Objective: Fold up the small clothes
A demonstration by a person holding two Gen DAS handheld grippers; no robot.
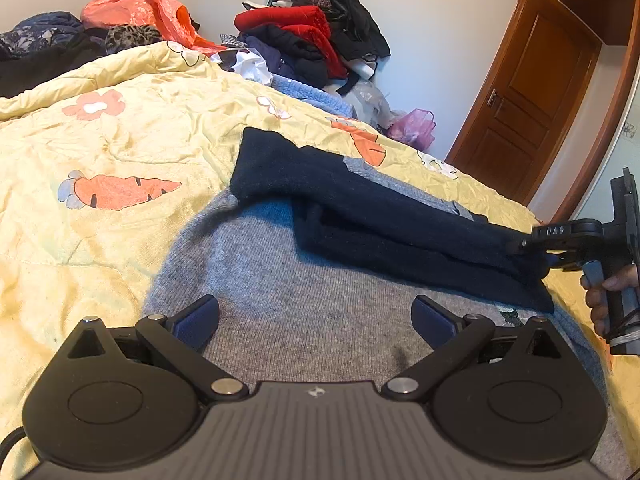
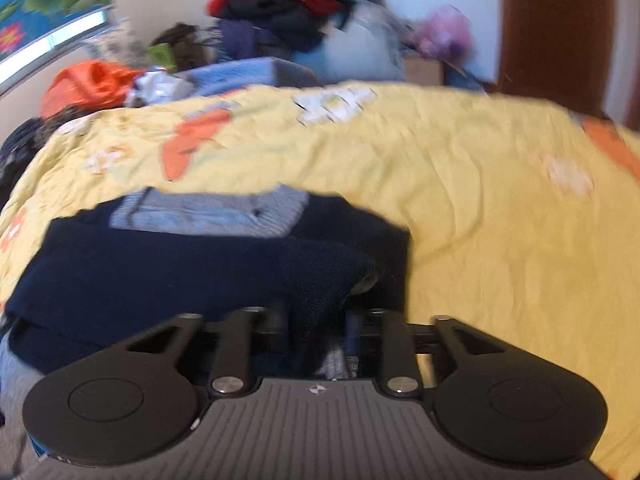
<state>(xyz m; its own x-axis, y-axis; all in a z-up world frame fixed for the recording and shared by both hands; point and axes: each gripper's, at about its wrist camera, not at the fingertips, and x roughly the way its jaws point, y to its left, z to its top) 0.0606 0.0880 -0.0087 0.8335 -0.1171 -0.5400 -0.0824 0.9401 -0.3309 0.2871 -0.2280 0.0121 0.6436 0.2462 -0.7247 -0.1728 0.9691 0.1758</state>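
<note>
The grey sweater (image 1: 288,312) lies on the yellow quilt (image 1: 120,140), its navy sleeve (image 1: 380,216) running crosswise toward the right gripper (image 2: 316,328), which clamps its cuff (nearer hand), while the left gripper (image 1: 316,320) hovers released over the body.

- The left gripper (image 1: 315,322) sits low and points a bit down. Its two blue pads (image 1: 198,320) are far apart, with nothing pinched between them.
- The right gripper (image 2: 316,332) points down more steeply. Its jaws are close together, with dark cloth between them.
- In the left view, the right gripper is at 3 o'clock, and a hand (image 1: 610,292) holds its handle.
</note>
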